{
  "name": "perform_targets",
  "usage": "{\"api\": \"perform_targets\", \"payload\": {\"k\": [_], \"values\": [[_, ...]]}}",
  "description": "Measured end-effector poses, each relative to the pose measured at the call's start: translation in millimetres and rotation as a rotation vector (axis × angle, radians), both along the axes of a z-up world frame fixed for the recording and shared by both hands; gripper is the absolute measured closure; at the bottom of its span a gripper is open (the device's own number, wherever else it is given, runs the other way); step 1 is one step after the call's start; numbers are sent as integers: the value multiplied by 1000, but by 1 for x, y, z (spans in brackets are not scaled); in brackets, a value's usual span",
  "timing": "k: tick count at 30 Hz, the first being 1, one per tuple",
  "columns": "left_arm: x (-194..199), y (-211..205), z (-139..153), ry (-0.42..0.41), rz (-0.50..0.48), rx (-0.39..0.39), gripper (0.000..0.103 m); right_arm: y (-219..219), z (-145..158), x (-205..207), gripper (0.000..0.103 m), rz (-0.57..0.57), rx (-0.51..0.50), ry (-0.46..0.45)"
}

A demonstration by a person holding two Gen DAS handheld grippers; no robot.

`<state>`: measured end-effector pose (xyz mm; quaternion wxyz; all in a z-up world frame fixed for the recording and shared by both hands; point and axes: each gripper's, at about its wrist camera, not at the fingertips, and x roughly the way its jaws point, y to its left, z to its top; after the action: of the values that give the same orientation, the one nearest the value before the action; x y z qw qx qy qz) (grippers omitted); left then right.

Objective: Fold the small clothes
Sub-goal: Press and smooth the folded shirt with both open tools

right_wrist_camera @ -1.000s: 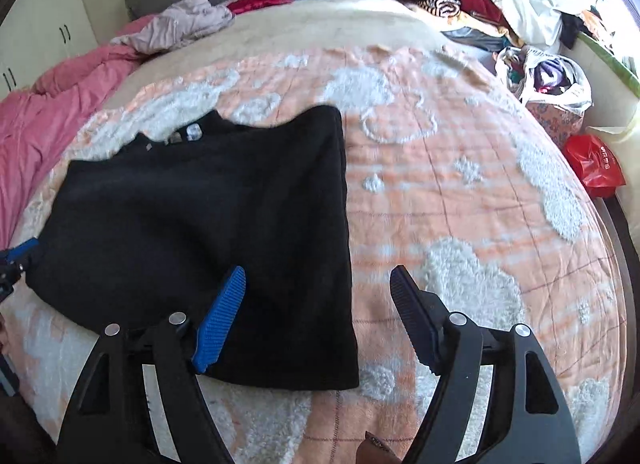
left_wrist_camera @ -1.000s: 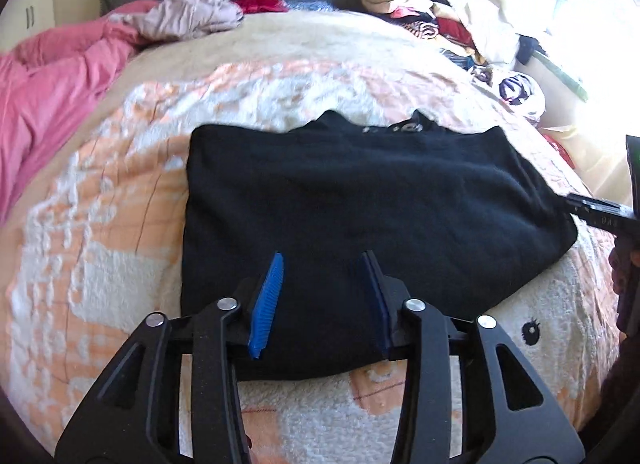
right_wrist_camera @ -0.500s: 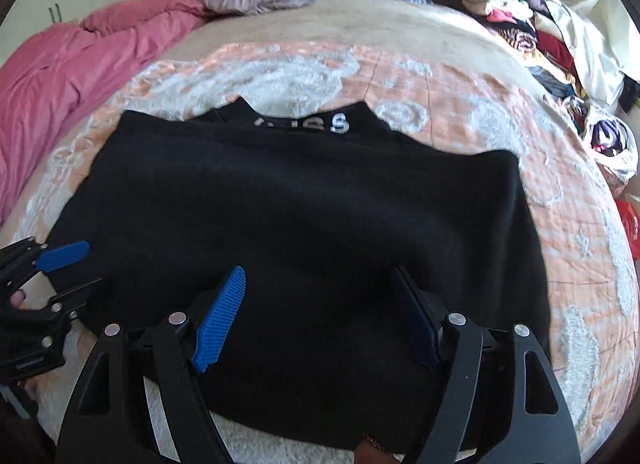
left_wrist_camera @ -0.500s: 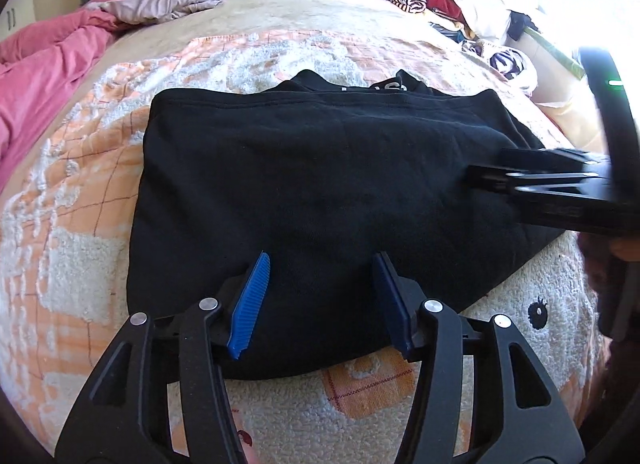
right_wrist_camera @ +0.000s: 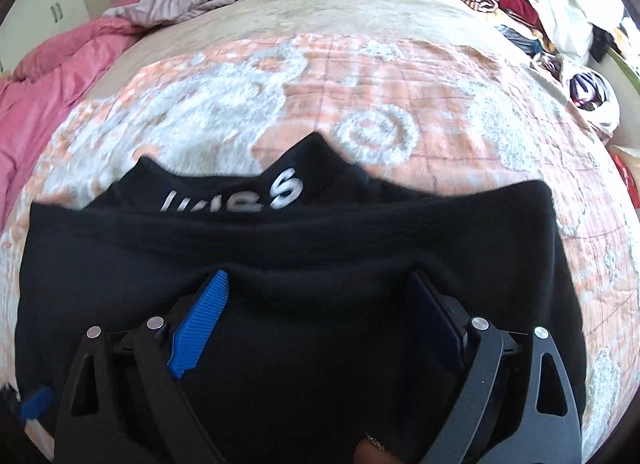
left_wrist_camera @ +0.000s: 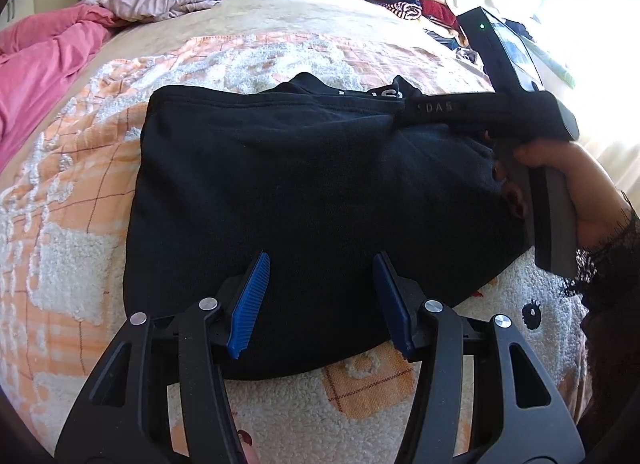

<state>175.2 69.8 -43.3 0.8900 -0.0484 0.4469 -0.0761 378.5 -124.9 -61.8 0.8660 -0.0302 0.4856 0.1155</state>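
Sweater [left_wrist_camera: 304,191], black, lies flat on the bed w/ a blanket [left_wrist_camera: 80,191] under it, already doubled into a rough rectangle, collar w/ white lettering at the far edge. Left gripper [left_wrist_camera: 322,302] hangs over the near hem, fingers half apart, nothing between them. Right gripper [right_wrist_camera: 316,318] sits low over the middle of the cloth, probably to smooth it or take a fold line; its fingers have just been opening, now wide, holding nothing. Knit looks thick, soft, matte. Blanket is fluffy, peach and white.
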Motion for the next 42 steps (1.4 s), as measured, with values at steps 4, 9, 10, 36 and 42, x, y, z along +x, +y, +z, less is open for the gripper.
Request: {"api": "perform_targets", "payload": {"k": [4, 9, 10, 36, 42], "values": [[2, 9, 15, -15, 18, -30, 57, -28, 14, -4, 29, -45, -39, -53], [21, 12, 38, -46, 12, -75, 57, -77, 31, -44, 29, 1, 114, -66], [28, 9, 37, -43, 11, -61, 57, -82, 32, -52, 29, 11, 118, -66], [7, 25, 12, 42, 130, 27, 42, -136, 18, -172, 30, -25, 150, -125], [-11, 24, 22, 40, 126, 28, 34, -136, 36, -198, 19, -4, 264, -187]]}}
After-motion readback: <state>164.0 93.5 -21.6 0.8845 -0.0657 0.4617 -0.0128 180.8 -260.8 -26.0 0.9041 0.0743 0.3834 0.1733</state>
